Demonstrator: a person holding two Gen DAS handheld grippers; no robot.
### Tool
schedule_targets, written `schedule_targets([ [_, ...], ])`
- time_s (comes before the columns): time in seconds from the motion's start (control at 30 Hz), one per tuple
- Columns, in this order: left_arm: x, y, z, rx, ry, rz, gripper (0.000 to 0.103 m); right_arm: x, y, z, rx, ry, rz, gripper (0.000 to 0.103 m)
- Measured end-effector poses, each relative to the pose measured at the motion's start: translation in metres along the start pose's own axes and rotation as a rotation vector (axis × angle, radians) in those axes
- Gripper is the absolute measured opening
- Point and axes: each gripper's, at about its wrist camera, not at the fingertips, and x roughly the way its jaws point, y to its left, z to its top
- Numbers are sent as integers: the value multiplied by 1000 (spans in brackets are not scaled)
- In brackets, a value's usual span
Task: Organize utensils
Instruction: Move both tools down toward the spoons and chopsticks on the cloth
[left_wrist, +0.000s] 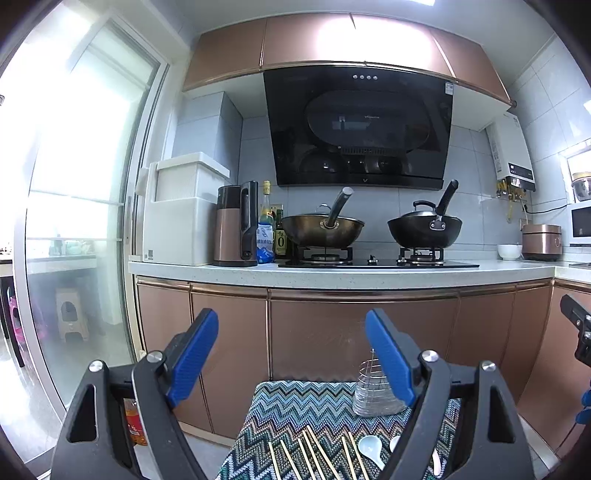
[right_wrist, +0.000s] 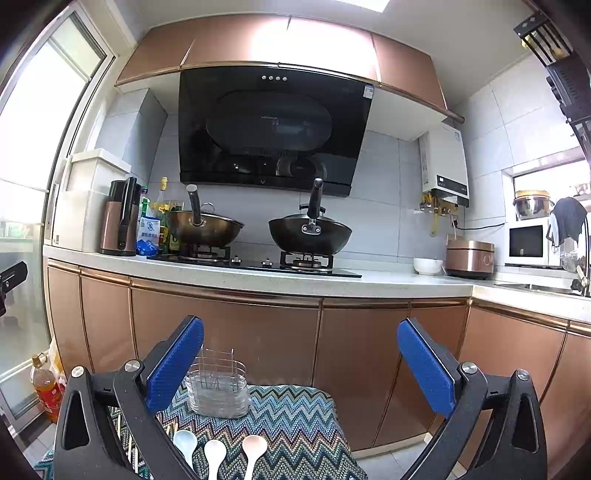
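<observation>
Utensil sorting not yet begun.
Wooden chopsticks (left_wrist: 314, 458) and three ceramic spoons (right_wrist: 216, 456) are left outside the wire holder (right_wrist: 218, 387); both hand-held grippers (left_wrist: 291, 354) (right_wrist: 301, 365) are spread, empty.

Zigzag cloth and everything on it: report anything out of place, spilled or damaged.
Nothing spilled or damaged. The wire holder stands upright at the far end of the zigzag cloth, apparently empty. Three spoons and the chopsticks lie loose on the cloth, unsorted. Both grippers are open, holding nothing.

Bright daylight floods from the left, glare on cabinets (left_wrist: 332, 40), edges fisheye-warped.
</observation>
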Motion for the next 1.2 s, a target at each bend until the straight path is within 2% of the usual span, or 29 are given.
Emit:
schedule_targets([
  [0.23, -3, 6, 2, -21, -18, 20, 81, 0, 1, 0, -3, 0, 5, 103],
  [0.4, -1, 10, 4, -26, -25, 39, 81, 5, 2, 0, 17, 0, 42, 103],
  [0.77, 13, 5, 7, 4, -17, 59, 81, 24, 8, -3, 12, 19, 67, 103],
  [1.2, 54, -8, 8, -6, 35, -3, 81, 56, 7, -8, -11, 59, 46, 103],
])
